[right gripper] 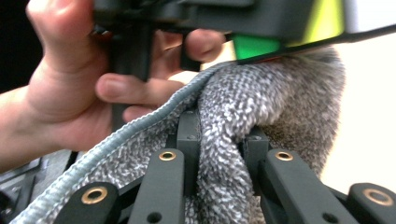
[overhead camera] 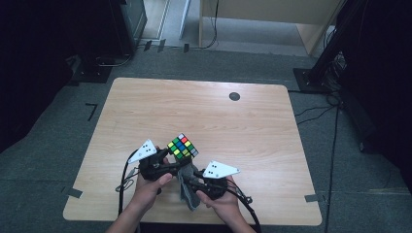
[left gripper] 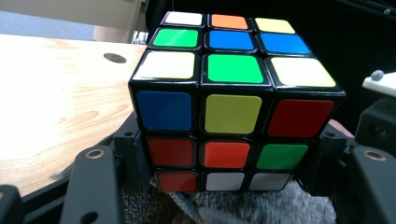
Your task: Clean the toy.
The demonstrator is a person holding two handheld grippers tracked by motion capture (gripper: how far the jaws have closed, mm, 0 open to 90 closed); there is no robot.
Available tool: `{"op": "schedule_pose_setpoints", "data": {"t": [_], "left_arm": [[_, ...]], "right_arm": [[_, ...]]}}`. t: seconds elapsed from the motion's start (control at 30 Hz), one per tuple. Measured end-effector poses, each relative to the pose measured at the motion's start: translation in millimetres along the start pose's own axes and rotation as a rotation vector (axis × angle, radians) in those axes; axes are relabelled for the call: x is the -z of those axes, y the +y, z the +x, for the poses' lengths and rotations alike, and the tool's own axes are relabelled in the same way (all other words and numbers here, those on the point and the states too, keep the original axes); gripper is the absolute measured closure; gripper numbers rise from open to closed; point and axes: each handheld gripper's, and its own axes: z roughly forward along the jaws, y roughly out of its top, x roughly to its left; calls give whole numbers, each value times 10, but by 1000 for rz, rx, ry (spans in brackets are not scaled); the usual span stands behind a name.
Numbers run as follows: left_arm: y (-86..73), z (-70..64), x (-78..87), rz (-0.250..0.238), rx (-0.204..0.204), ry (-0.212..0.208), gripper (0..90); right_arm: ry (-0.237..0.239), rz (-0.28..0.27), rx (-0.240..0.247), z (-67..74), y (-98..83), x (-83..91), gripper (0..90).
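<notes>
At lower centre, the left gripper [overhead camera: 167, 162] clamps the cube [overhead camera: 182, 146] steady above the counter [overhead camera: 243, 131] — the right gripper's [overhead camera: 194, 180] jaws pinch the grey cloth [overhead camera: 187, 191] beneath it, apparently for wiping.

**Room around the cube**

The cube [overhead camera: 182, 146] sat near the table's [overhead camera: 204, 104] front edge, hemmed on its near side. The left gripper [overhead camera: 167, 162] clamped it just left of it, the right gripper [overhead camera: 192, 180] pinched the grey cloth [overhead camera: 187, 191] just below it. Beyond the cube and to its right, bare wood lay open, with only a flat dark disc [overhead camera: 234, 96] well beyond.
</notes>
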Motion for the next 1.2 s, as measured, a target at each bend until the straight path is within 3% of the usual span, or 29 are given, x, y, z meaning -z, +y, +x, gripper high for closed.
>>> {"op": "schedule_pose_setpoints", "data": {"t": [0.17, 0.27, 0.4, 0.5, 0.63, 0.73, 0.83, 0.9, 1.0, 1.07, 1.2], "left_arm": [[-8, -9, -15, 8, -4, -6, 340], [-12, -17, -26, 10, -6, -9, 340], [-7, -3, -13, 13, -4, -5, 340], [7, 4, 2, 4, 1, -5, 340], [-3, -4, -12, 9, 1, -7, 340], [-10, -11, -27, 17, -3, -6, 340], [-10, -4, -21, 23, 3, 3, 340], [3, 9, -1, 16, 6, 3, 340], [37, 56, 44, 5, 17, 5, 339], [54, 111, 81, -6, 39, 15, 340], [79, 194, 137, -14, 81, 54, 340]], "right_arm": [[-110, -90, -122, -218, 1, 177, 767], [-65, -76, -106, -171, -20, 133, 761], [10, -10, -27, -15, -35, -13, 760], [-22, -15, -12, -50, 2, 40, 760], [-109, -89, -101, -209, 9, 184, 758], [-70, -72, -79, -147, -24, 122, 747], [-22, -21, -20, -23, -47, 1, 745], [-26, -10, 11, 0, -34, -4, 744], [-72, -55, -34, -115, 3, 112, 739], [-129, -96, -62, -213, 5, 203, 713], [-278, -67, -12, -310, -19, 258, 598]]}}
